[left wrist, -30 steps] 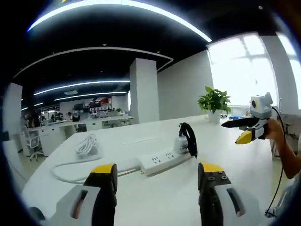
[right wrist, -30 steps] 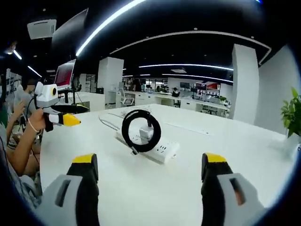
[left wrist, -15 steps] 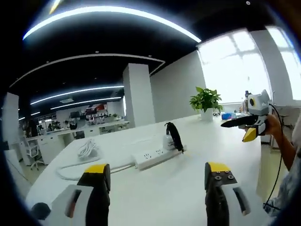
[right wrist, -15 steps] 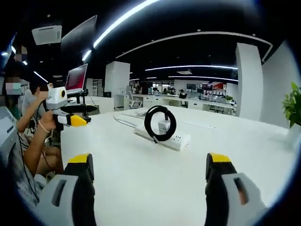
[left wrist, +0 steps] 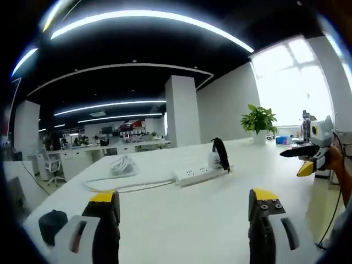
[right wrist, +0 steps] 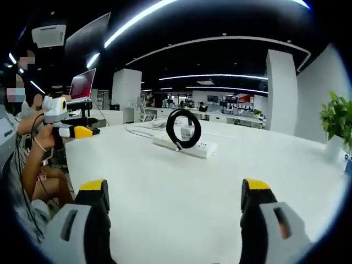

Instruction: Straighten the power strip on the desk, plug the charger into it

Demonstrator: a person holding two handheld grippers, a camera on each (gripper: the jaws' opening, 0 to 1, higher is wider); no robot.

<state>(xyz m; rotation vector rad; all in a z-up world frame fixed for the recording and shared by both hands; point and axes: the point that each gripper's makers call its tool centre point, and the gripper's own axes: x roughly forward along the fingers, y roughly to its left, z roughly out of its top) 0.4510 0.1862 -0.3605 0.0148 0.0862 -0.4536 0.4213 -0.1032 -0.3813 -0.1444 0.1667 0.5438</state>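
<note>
Power strip (left wrist: pixel 199 172) on desk (right wrist: pixel 181 187) | charger (right wrist: pixel 187 132) atop (cable coiled) | both grippers wide open, empty

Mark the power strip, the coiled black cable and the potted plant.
power strip (left wrist: pixel 193 174), left gripper view, on its socket face.
coiled black cable (right wrist: pixel 170 127), right gripper view, on the loop's left arc.
potted plant (left wrist: pixel 260 119), left gripper view, on the leaves.
</note>
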